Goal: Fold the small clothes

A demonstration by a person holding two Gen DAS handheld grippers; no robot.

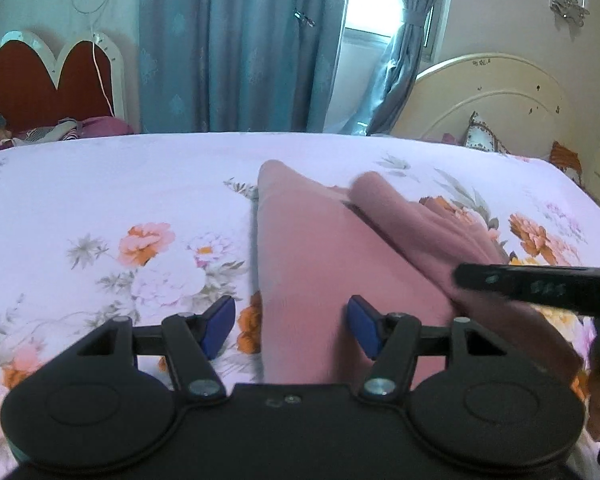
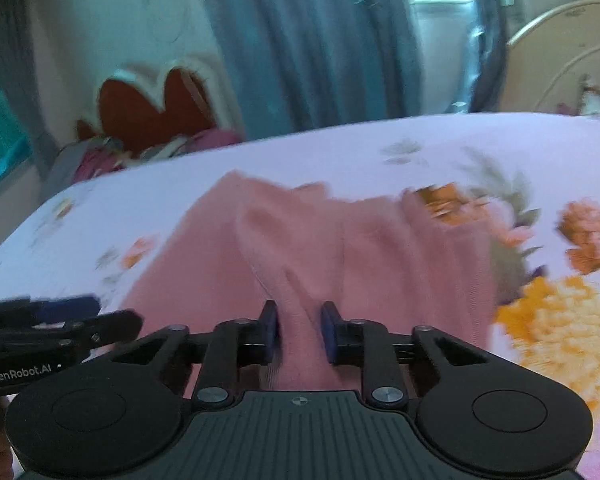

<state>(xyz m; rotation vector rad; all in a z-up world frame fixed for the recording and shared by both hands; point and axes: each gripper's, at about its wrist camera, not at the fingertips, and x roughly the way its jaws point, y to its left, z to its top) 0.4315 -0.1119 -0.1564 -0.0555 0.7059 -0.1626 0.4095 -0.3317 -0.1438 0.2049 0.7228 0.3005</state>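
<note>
A pink garment (image 1: 320, 248) lies on the floral bedsheet (image 1: 100, 200), its left side flat and its right side bunched into folds. My left gripper (image 1: 292, 326) hovers open over the garment's near left edge, and its blue pads (image 1: 220, 324) touch nothing. In the right wrist view my right gripper (image 2: 299, 332) is shut on a raised ridge of the pink garment (image 2: 300, 248) that runs between its pads. From the left wrist view the right gripper (image 1: 460, 280) comes in from the right, with cloth drawn up to its tip. The left gripper (image 2: 80, 312) shows at the left edge of the right wrist view.
The bed's far edge (image 1: 260, 134) runs across the middle, with blue curtains (image 1: 240, 40) and a window behind. A red heart-shaped headboard (image 1: 48, 80) stands far left, a cream headboard (image 1: 492, 96) with pillows far right. Bare sheet lies left of the garment.
</note>
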